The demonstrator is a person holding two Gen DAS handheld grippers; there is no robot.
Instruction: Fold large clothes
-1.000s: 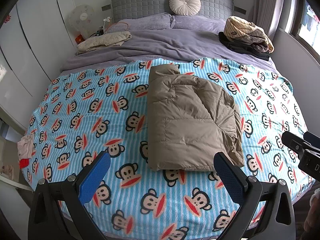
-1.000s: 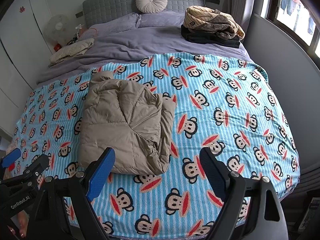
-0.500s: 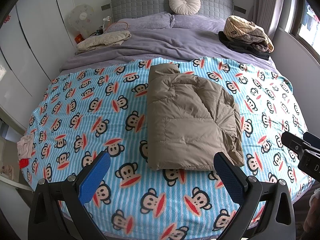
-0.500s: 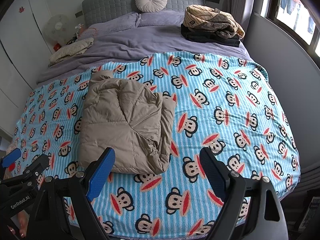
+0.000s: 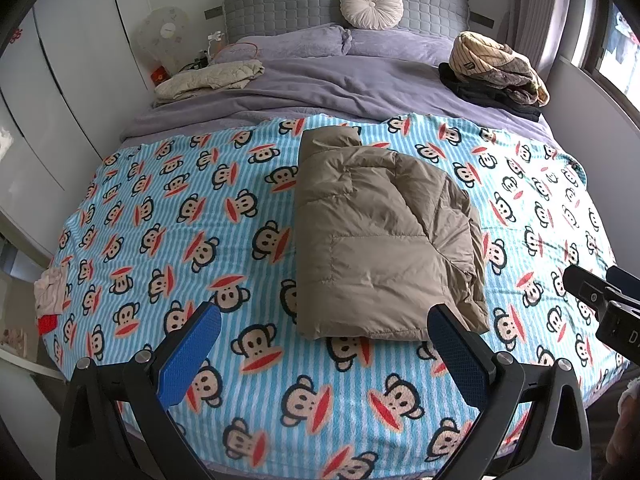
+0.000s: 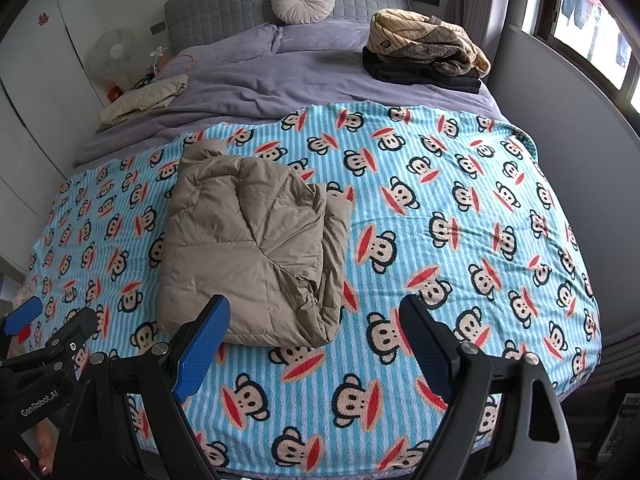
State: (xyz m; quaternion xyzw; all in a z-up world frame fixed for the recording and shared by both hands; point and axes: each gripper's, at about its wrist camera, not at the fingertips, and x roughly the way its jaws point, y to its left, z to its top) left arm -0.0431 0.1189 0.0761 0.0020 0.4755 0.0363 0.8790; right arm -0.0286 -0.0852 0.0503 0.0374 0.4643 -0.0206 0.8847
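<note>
A tan puffer jacket (image 5: 380, 236) lies folded into a rough rectangle on the blue monkey-print blanket (image 5: 180, 220), its collar toward the headboard. It also shows in the right wrist view (image 6: 256, 252). My left gripper (image 5: 324, 320) is open and empty, held back above the blanket's near part, short of the jacket's near edge. My right gripper (image 6: 314, 312) is open and empty, over the jacket's near right corner. Each gripper shows at the edge of the other's view, the right one (image 5: 600, 300) and the left one (image 6: 44, 328).
A pile of clothes (image 5: 496, 68) sits at the back right of the bed on the purple duvet (image 5: 340, 88). A cream garment (image 5: 208, 80) lies at the back left. Pillows and a round cushion (image 5: 372, 6) line the headboard. White wardrobes stand left, a wall and window right.
</note>
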